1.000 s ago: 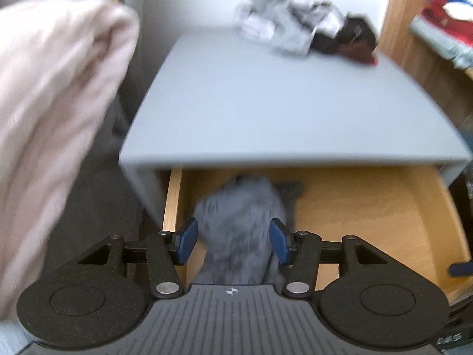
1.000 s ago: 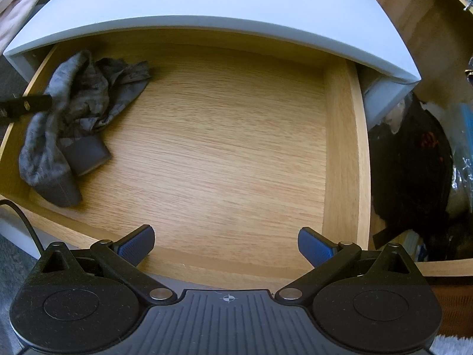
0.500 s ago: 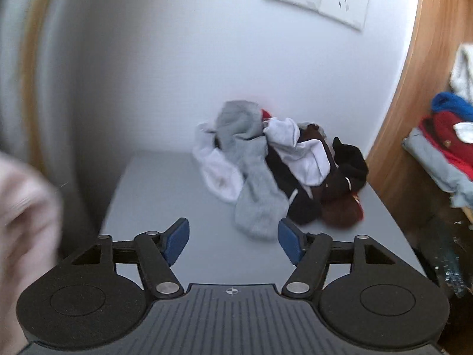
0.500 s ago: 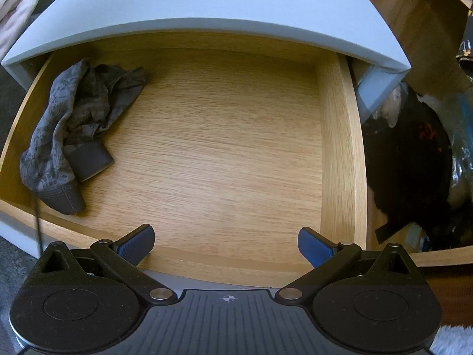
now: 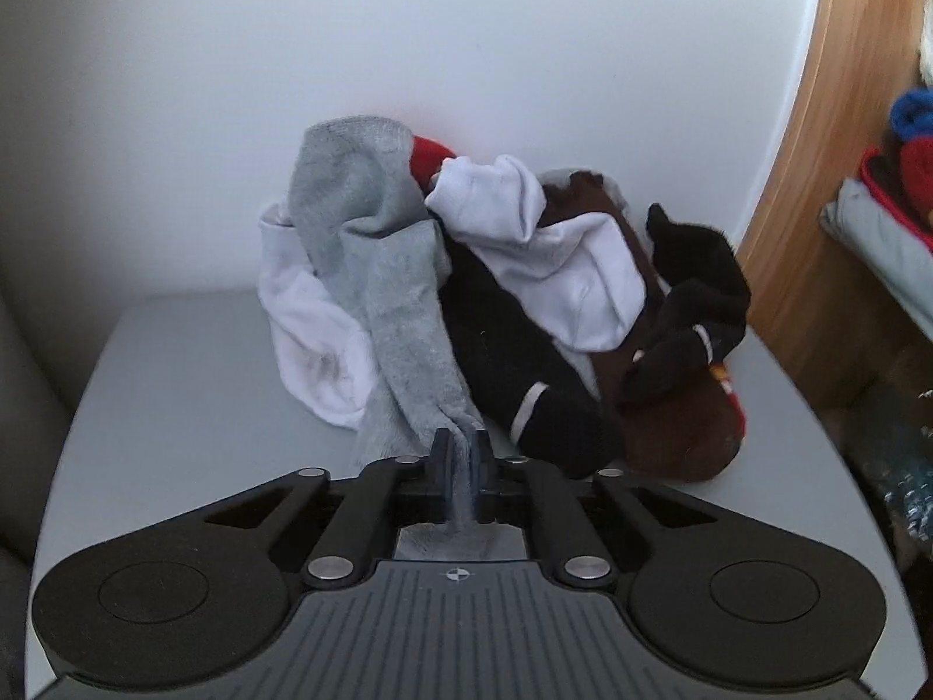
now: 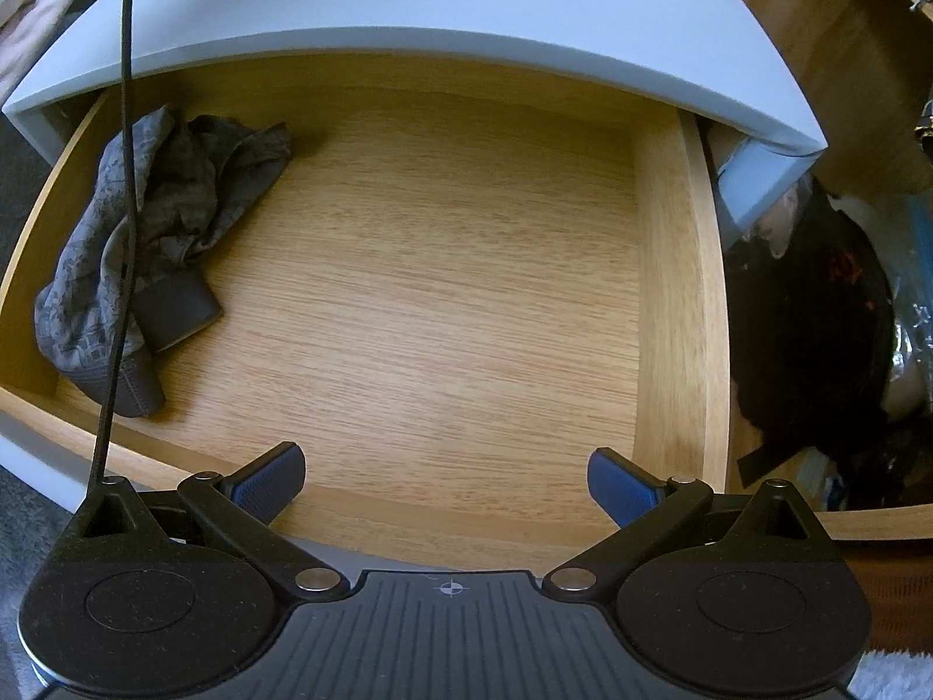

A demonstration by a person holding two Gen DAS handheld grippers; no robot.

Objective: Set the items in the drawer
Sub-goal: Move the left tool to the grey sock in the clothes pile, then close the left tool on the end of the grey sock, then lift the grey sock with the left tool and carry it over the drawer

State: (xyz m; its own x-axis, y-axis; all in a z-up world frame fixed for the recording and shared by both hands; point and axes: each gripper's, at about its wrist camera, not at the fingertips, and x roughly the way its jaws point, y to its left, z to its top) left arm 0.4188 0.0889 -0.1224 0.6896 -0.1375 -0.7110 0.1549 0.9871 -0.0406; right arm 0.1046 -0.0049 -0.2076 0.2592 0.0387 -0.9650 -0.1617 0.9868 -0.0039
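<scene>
A: Why is the left gripper [image 5: 459, 455] clamped so tight?

B: Its jaws have just closed on the grey sock [image 5: 379, 268], the toe end pinched between them; the rest trails ahead into the sock pile [image 5: 525, 303].

A: And the right gripper [image 6: 446, 484]?

B: Spread wide, empty, above the open drawer [image 6: 679, 303]; a patterned grey sock [image 6: 146, 245] lies ahead to its left.

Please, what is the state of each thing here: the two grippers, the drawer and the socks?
Left gripper: jaws just closed, shut on the grey sock.
Right gripper: jaws open, holding nothing, above the drawer.
Drawer: pulled open.
Dark patterned socks: lying in the drawer's left part.
Sock pile: heaped on the cabinet top.
</scene>
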